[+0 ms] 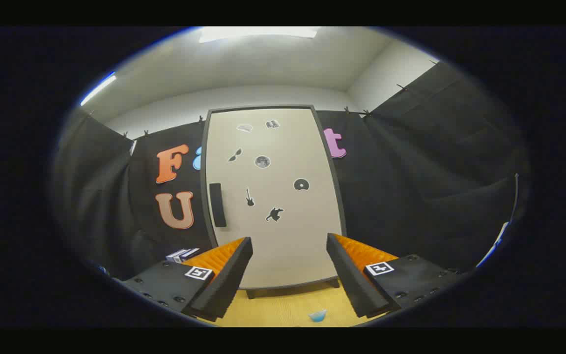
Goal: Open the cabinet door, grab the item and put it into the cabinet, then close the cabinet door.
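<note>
Facing the cabinet door dead centre of frame, shut, dark handle on its left edge. Gripper wide open, holding nothing, probably lining up for that handle. Small blue item at bottom centre on the yellow table.

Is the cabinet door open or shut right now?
Shut: the cabinet door sits flush in its dark frame, handle untouched, beyond the open gripper.

Cabinet at 12 o'clock beyond tool, door shut, handle on its left edge. Small item on tabletop between fingers. Boxes at 10 o'clock beside cabinet.
</note>
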`<state>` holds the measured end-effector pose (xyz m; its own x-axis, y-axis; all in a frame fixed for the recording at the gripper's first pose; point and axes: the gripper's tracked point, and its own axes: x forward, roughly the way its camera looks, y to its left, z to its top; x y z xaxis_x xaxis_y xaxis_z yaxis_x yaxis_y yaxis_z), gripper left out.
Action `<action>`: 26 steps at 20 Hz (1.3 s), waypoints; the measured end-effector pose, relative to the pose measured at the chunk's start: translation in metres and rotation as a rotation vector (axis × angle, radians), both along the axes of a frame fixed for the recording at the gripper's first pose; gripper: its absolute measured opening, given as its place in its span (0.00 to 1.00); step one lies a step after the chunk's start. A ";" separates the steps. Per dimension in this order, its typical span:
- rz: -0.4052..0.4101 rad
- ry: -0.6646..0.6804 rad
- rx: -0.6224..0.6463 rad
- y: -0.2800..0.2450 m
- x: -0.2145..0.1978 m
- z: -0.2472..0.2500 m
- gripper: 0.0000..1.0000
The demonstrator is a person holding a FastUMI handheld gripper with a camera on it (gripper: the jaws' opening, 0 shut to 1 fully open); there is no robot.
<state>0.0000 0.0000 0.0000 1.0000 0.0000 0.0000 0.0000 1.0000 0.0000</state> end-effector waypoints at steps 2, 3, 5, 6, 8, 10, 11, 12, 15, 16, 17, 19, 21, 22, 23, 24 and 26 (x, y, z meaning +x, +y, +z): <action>0.004 0.005 0.001 0.001 -0.002 -0.001 0.97; 0.003 0.003 -0.001 0.001 -0.002 0.000 0.97; 0.008 0.005 -0.003 0.003 -0.001 -0.002 0.97; 0.013 0.007 -0.001 0.004 -0.001 -0.002 0.97; 0.018 0.007 -0.001 0.007 0.000 -0.002 0.97; 0.023 0.005 -0.005 0.010 0.001 -0.001 0.97; 0.025 0.005 -0.007 0.012 0.001 -0.001 0.97; 0.026 0.007 -0.007 0.014 0.002 -0.002 0.97; 0.047 0.007 0.004 0.023 0.004 -0.002 0.97; 0.056 0.007 0.002 0.026 0.004 -0.003 0.97; 0.060 0.008 -0.002 0.027 0.005 -0.002 0.97; 0.070 0.009 -0.010 0.033 0.006 0.001 0.97; 0.087 -0.011 -0.011 0.042 0.009 0.011 0.97; 0.101 -0.019 -0.012 0.050 0.010 0.016 0.97; 0.111 -0.028 -0.014 0.056 0.014 0.023 0.97; 0.119 -0.035 -0.016 0.062 0.019 0.028 0.97; 0.137 -0.036 -0.014 0.076 0.032 0.035 0.97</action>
